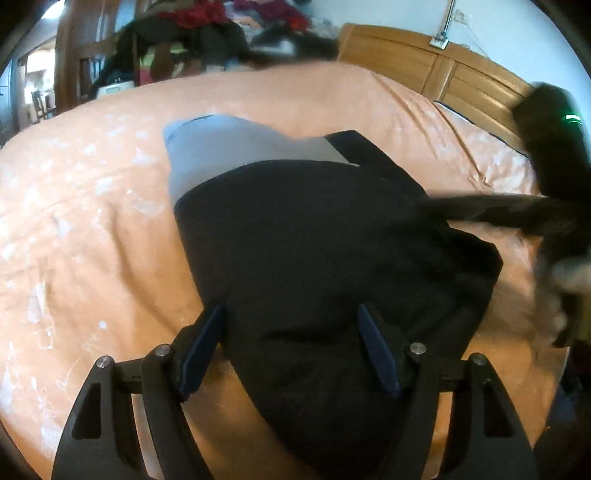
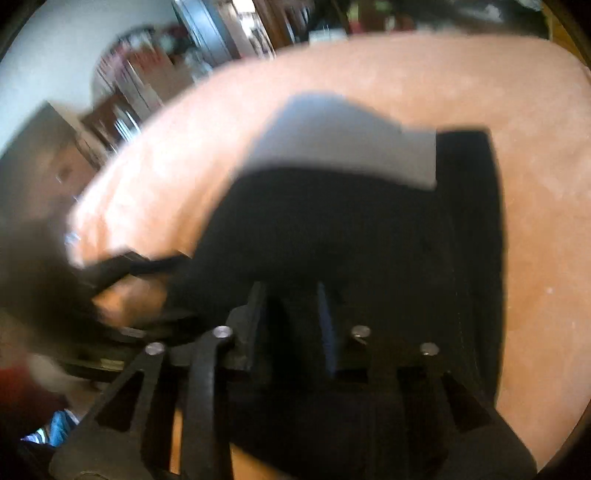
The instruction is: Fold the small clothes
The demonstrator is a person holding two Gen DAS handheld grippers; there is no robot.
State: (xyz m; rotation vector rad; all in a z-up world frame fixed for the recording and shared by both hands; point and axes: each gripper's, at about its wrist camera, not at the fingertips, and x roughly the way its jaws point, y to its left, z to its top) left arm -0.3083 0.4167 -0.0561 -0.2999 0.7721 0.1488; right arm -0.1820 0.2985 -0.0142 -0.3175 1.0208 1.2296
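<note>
A black garment (image 1: 332, 240) with a grey panel (image 1: 236, 147) lies folded on the orange bed sheet (image 1: 92, 221). My left gripper (image 1: 291, 339) hovers over its near edge, open, with the cloth lying below the gap and not pinched. My right gripper (image 1: 554, 229) shows as a dark blur at the right, one finger reaching over the garment's right edge. In the right wrist view the garment (image 2: 351, 221) fills the middle. My right gripper (image 2: 291, 321) is over its near end, fingers a narrow gap apart. Blur and black cloth hide whether they pinch anything.
A wooden headboard (image 1: 443, 74) runs along the far right of the bed. A heap of clothes (image 1: 207, 29) and furniture stand beyond the far edge. Shelves (image 2: 147, 81) show past the bed in the right wrist view. My left gripper (image 2: 122, 269) appears there, blurred.
</note>
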